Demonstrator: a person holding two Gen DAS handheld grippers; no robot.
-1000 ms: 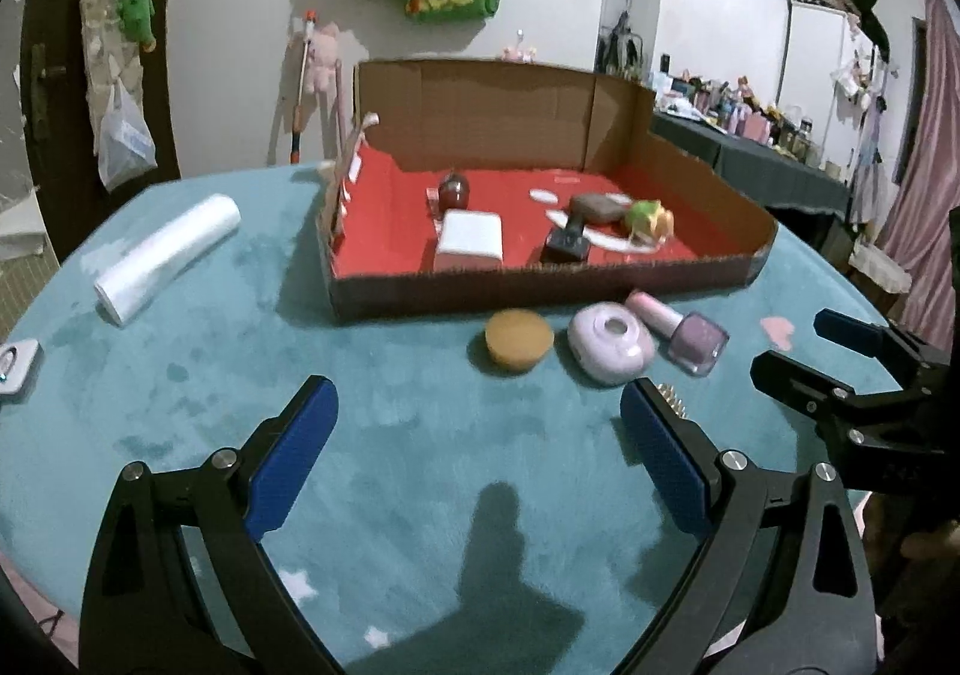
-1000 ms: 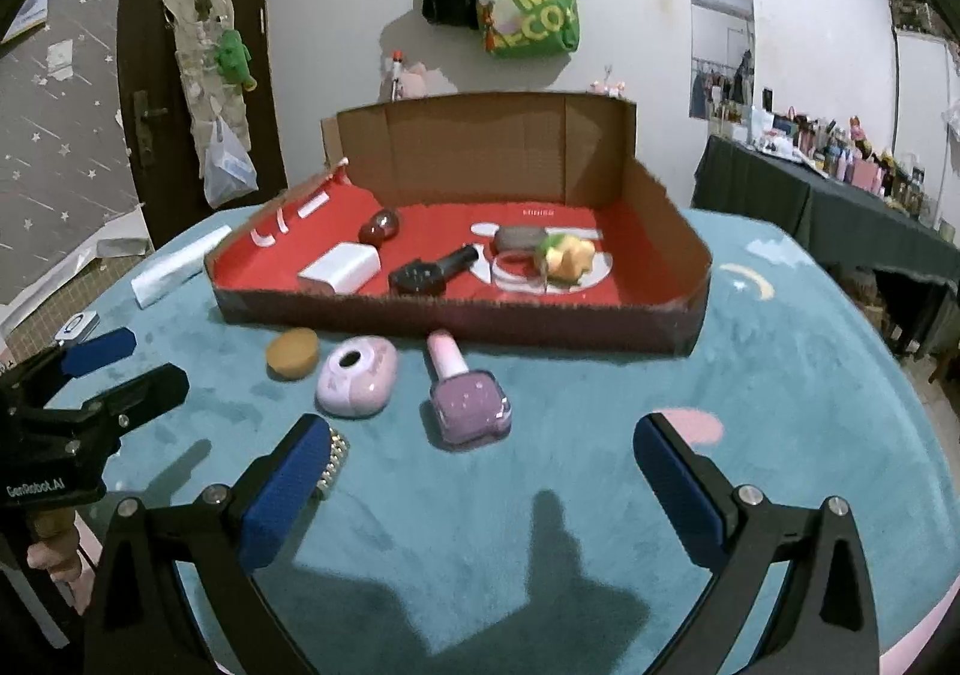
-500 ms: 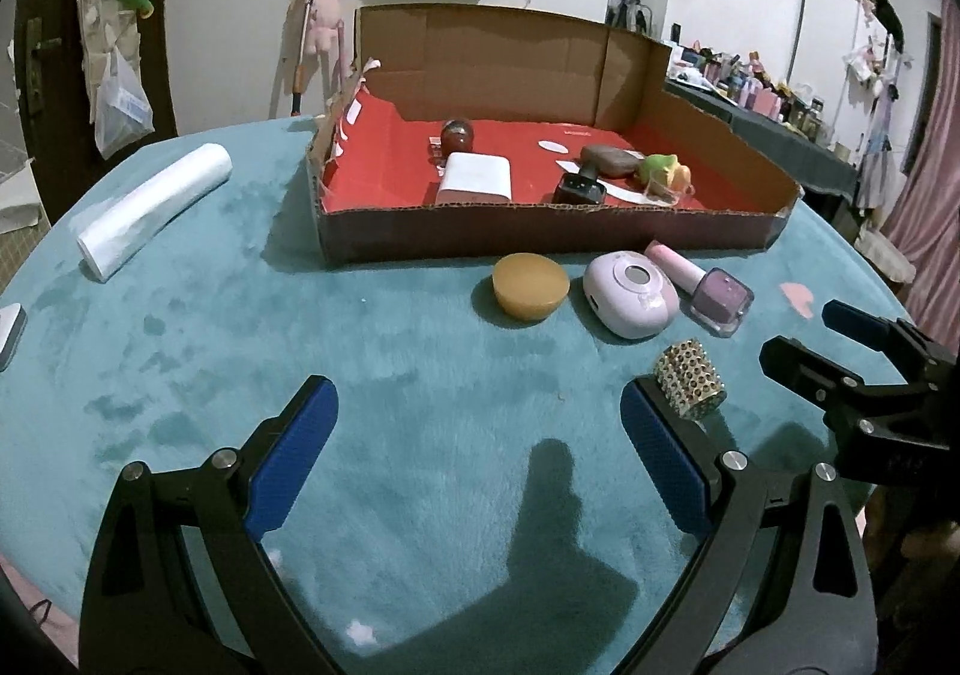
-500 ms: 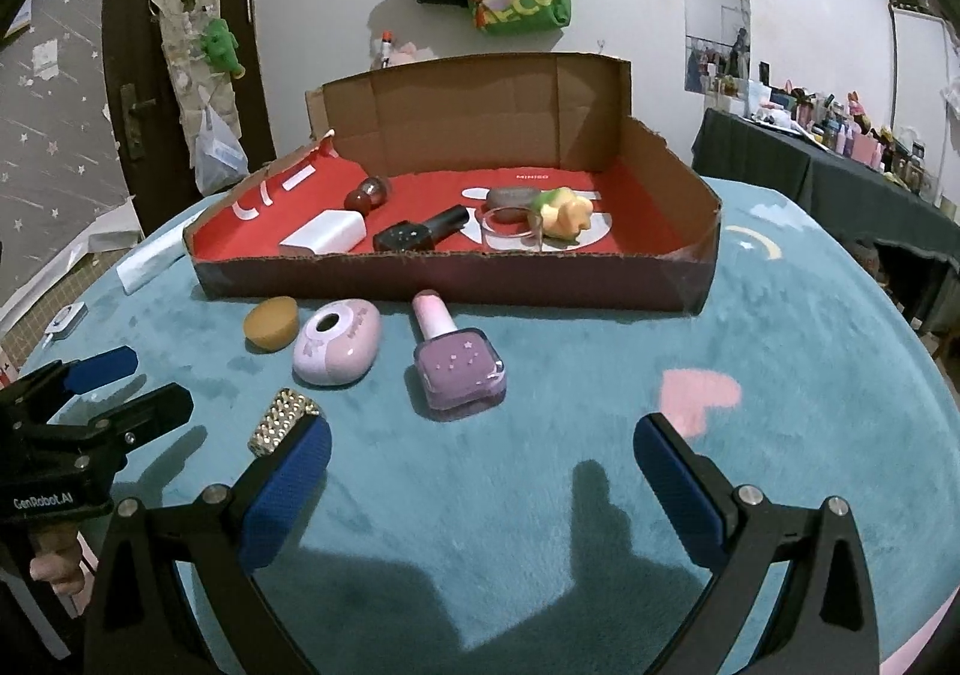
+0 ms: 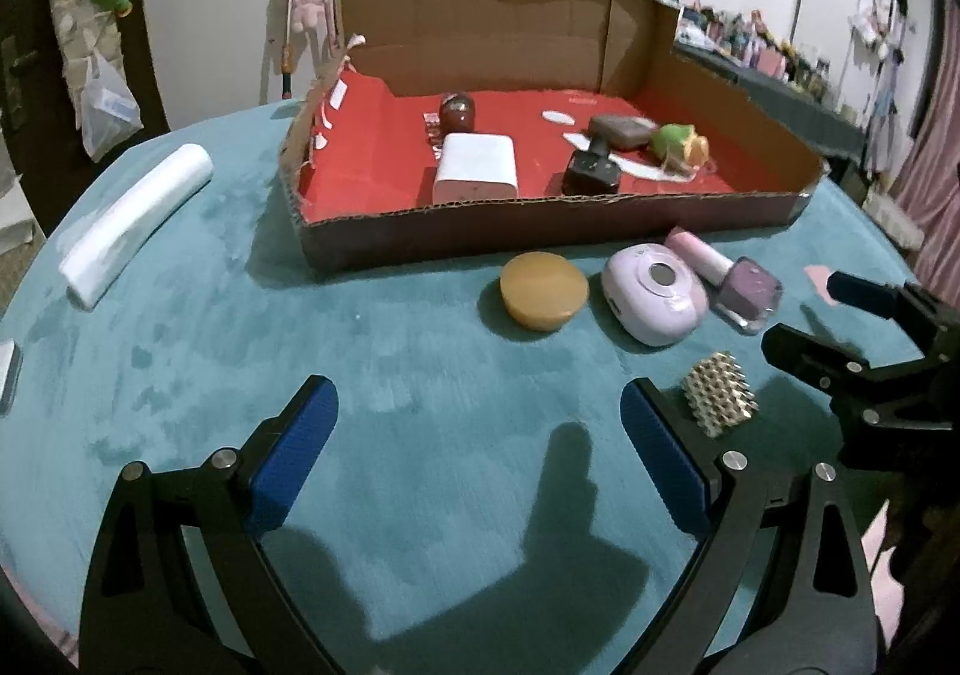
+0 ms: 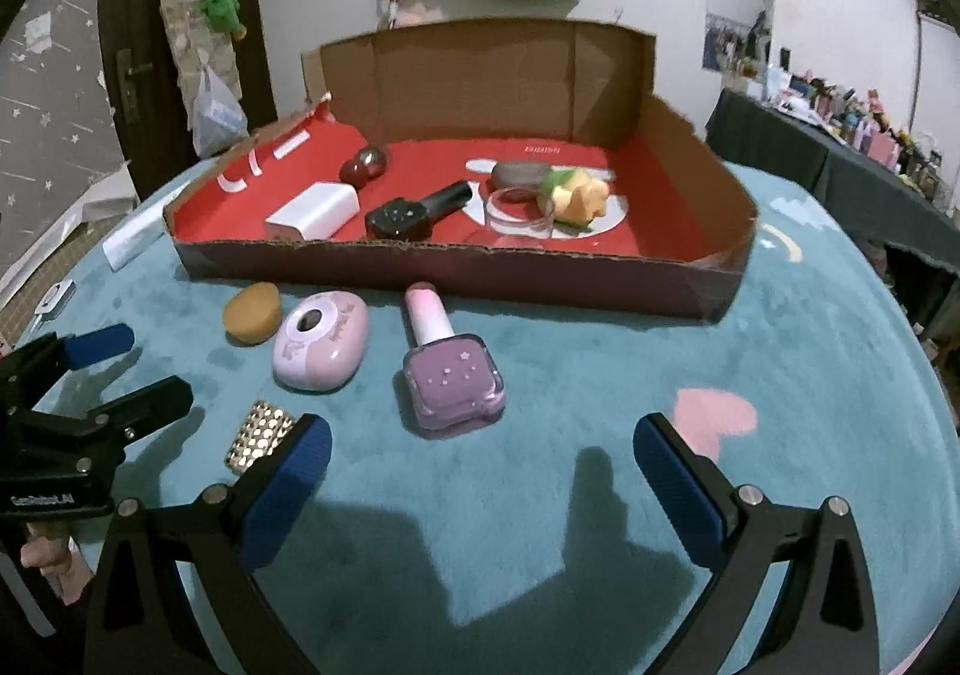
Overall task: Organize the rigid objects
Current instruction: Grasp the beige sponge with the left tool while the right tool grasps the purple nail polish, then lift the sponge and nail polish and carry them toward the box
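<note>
Teal plush table cover [image 6: 600, 375], cluttered room behind, bags hung on the wall. Cardboard box [image 6: 456, 273] with red floor sits mid-table, already holding a white block [image 6: 315, 210], a dark bottle [image 6: 414, 210], a clear ring [image 6: 519, 210], a yellow-green toy [image 6: 573, 192], a grey pebble-like piece and a dark round thing.

Four loose pieces on the cover in front of the box's near wall:
- tan puck [image 5: 543, 288], left end of row, apart from the wall. Looks light and stiff, smooth rim; best taken across the diameter, flat.
- lilac oval case [image 5: 654, 294], just right of the puck. Glossy rounded shell, probably slippery; pinch across the short width, low on the body.
- nail polish bottle [image 6: 450, 375], lying flat, pink cap toward the box, purple square body with star dots. Likely the heaviest and breakable if real glass; grip the flat sides of the body, not the cap.
- studded gold block [image 5: 717, 402], nearest, just beside the left gripper's right finger. Bumpy faces should bite the pads well; small, so centre it.

Left gripper [image 5: 480, 453]: spread wide, holding nothing, above bare cover. Right gripper [image 6: 480, 471]: spread wide, holding nothing, bottle just ahead between the fingers' line.
</note>
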